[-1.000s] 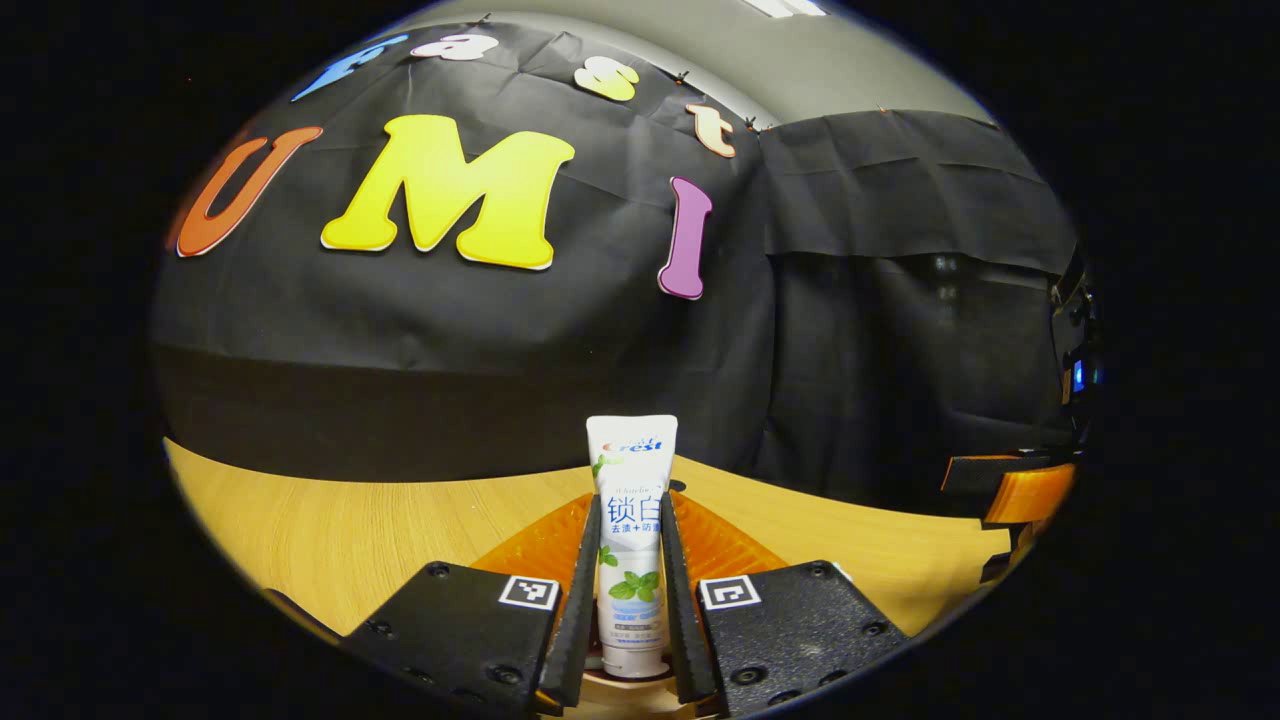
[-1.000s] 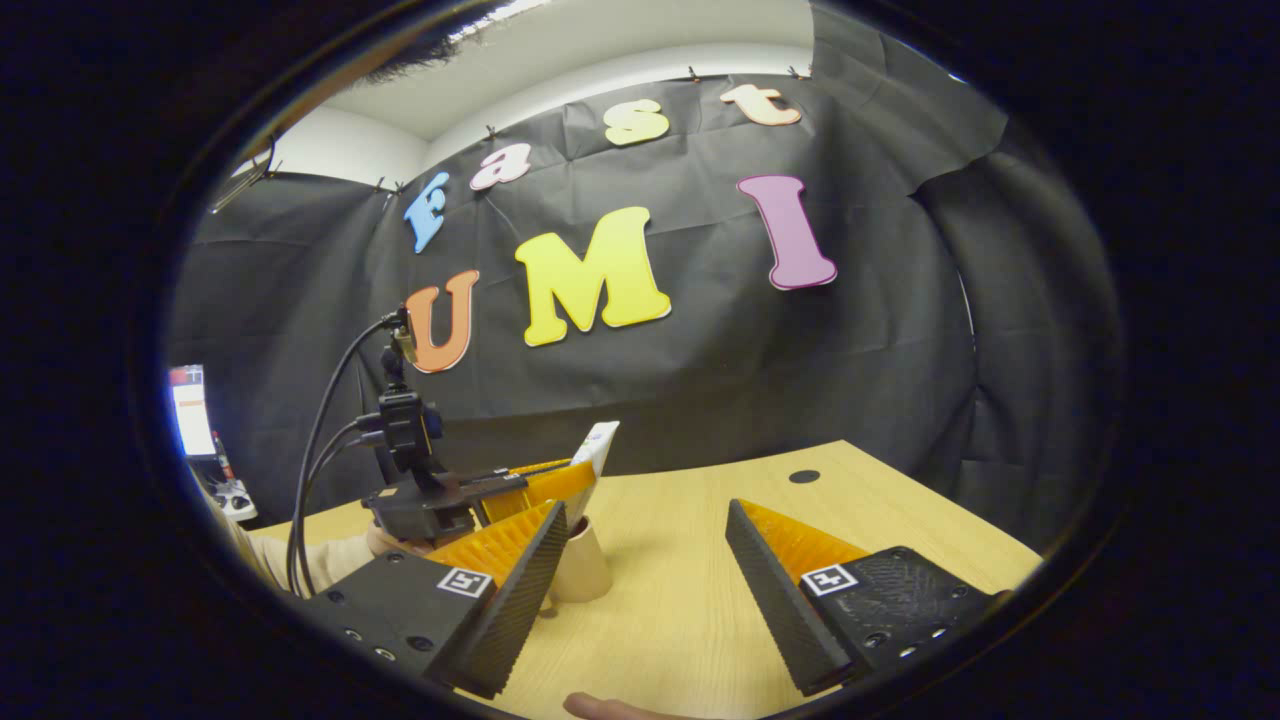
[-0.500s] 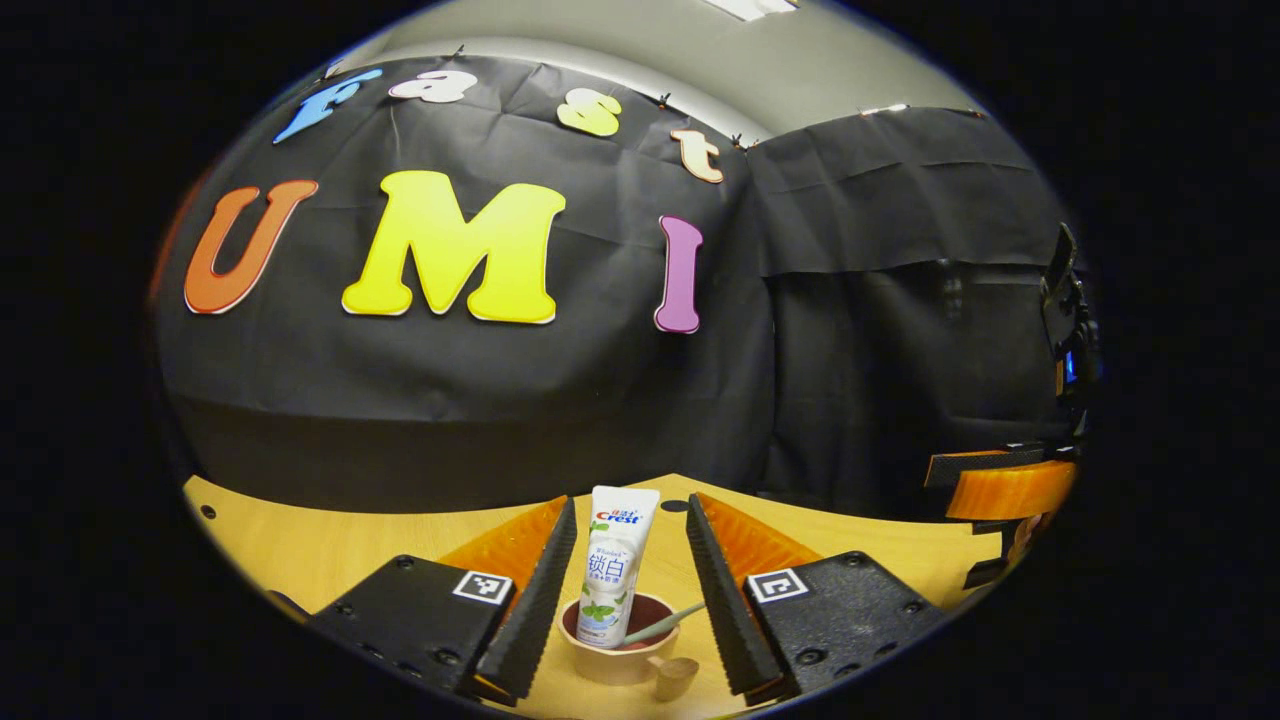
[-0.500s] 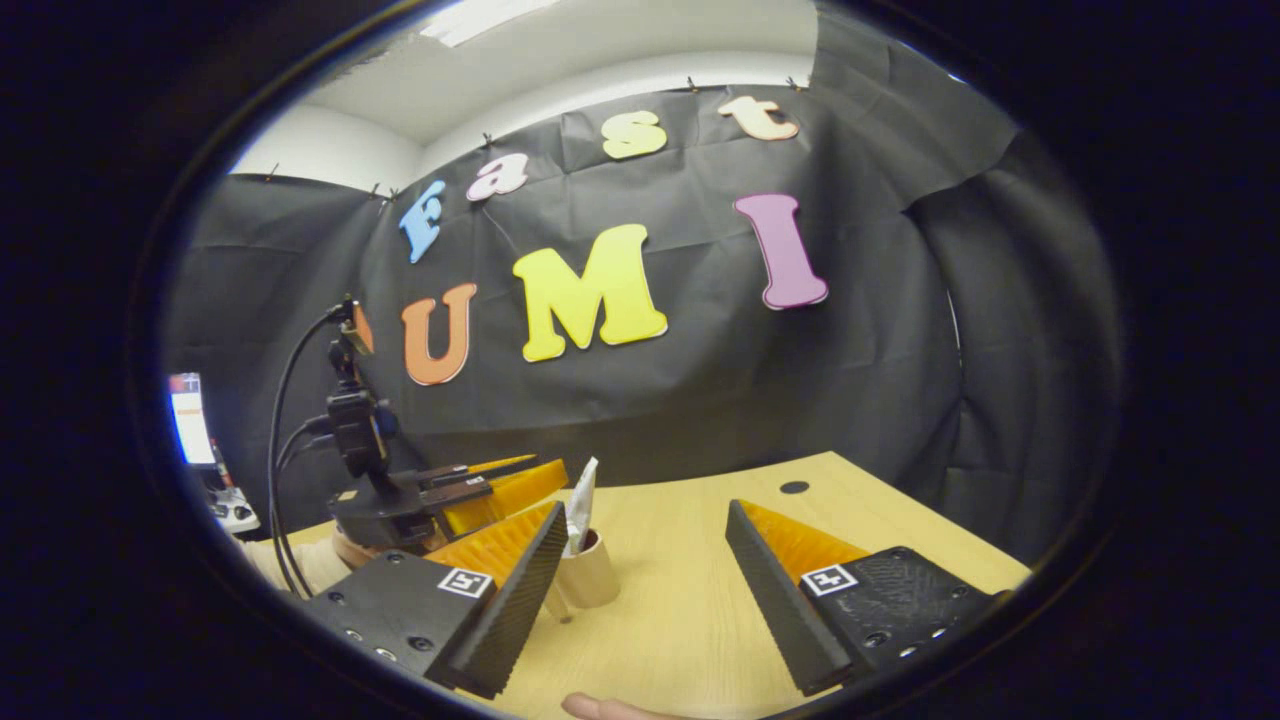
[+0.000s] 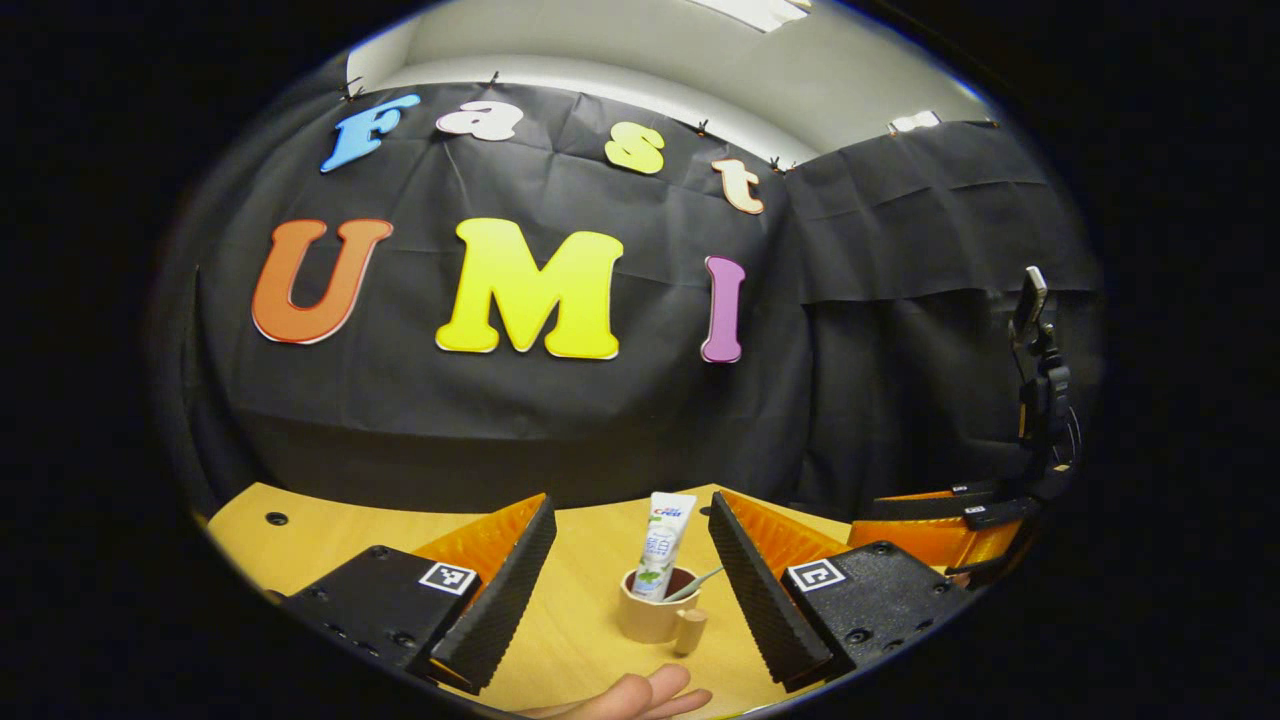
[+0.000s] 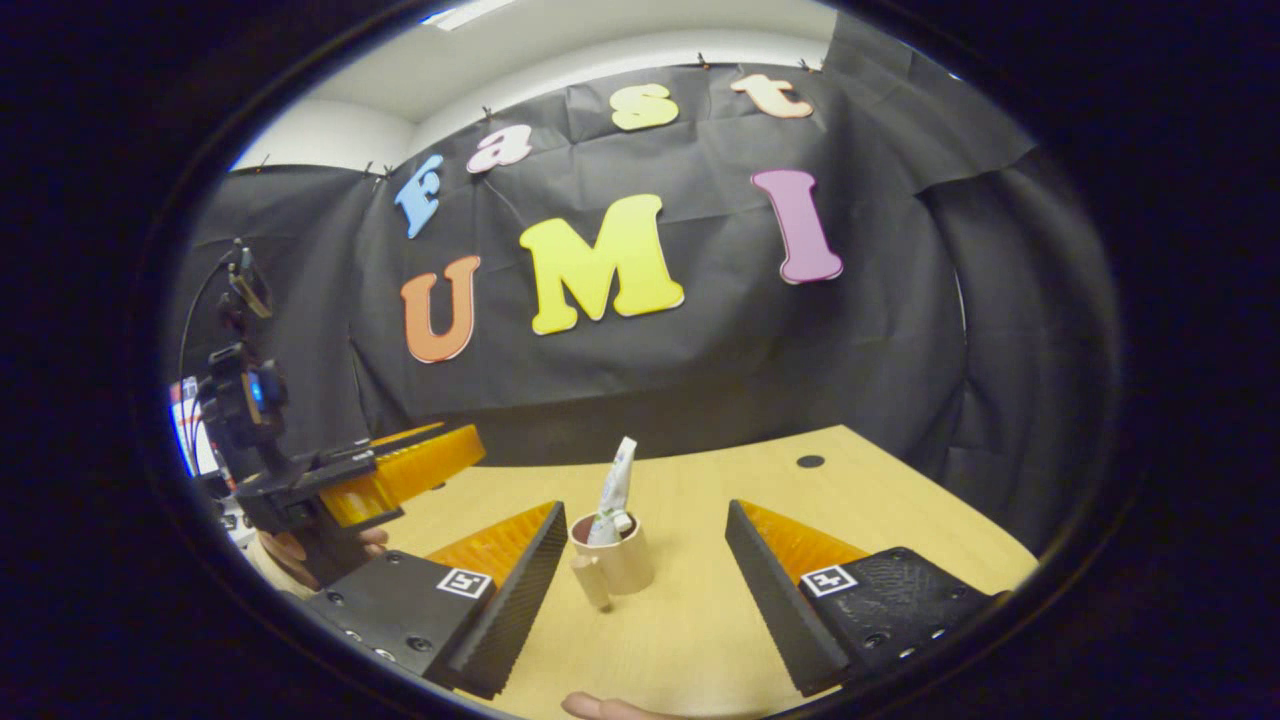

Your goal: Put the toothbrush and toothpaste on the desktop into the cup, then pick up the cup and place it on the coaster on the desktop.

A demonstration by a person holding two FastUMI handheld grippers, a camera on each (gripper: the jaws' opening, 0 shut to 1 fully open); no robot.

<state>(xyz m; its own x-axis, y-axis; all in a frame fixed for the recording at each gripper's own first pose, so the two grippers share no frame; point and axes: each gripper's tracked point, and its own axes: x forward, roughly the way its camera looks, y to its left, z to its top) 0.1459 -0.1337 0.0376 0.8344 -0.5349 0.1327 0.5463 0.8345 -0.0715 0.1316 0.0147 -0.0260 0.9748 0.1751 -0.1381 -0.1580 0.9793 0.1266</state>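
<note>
With both grippers' fingers spread wide and holding nothing, we see the toothpaste tube [image 5: 664, 545] and what looks like the toothbrush [image 5: 695, 584] leaning in the cup [image 6: 615, 560] on the desk [image 6: 700, 620]; a tilted grasp could spill them.
</note>
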